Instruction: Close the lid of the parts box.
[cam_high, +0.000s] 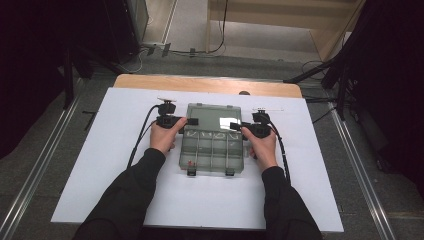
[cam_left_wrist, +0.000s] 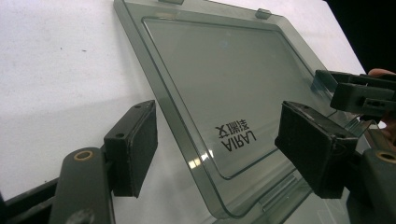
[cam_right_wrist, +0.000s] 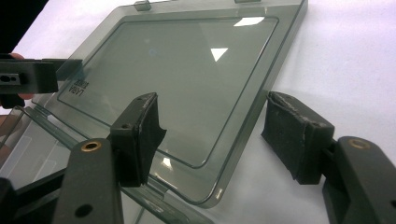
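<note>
A smoky clear plastic organiser box (cam_high: 212, 150) lies open on the white sheet, its divided tray towards me. Its lid (cam_high: 212, 117) is folded back flat on the far side. My left gripper (cam_high: 189, 121) sits at the lid's left edge near the hinge, and my right gripper (cam_high: 235, 126) at the right edge. In the left gripper view the left gripper (cam_left_wrist: 222, 144) straddles the lid's (cam_left_wrist: 224, 79) rim, with neither pad touching it. In the right gripper view the right gripper (cam_right_wrist: 217, 135) straddles the lid's (cam_right_wrist: 187, 70) corner with gaps on both sides. Both are open.
The white sheet (cam_high: 125, 150) covers a wooden table (cam_high: 200, 82). Something small and red (cam_high: 190, 162) lies in the tray's near-left compartment. Two latches (cam_high: 191, 172) stick out at the box's near edge. Cables trail back from both grippers. Dark stands and floor rails flank the table.
</note>
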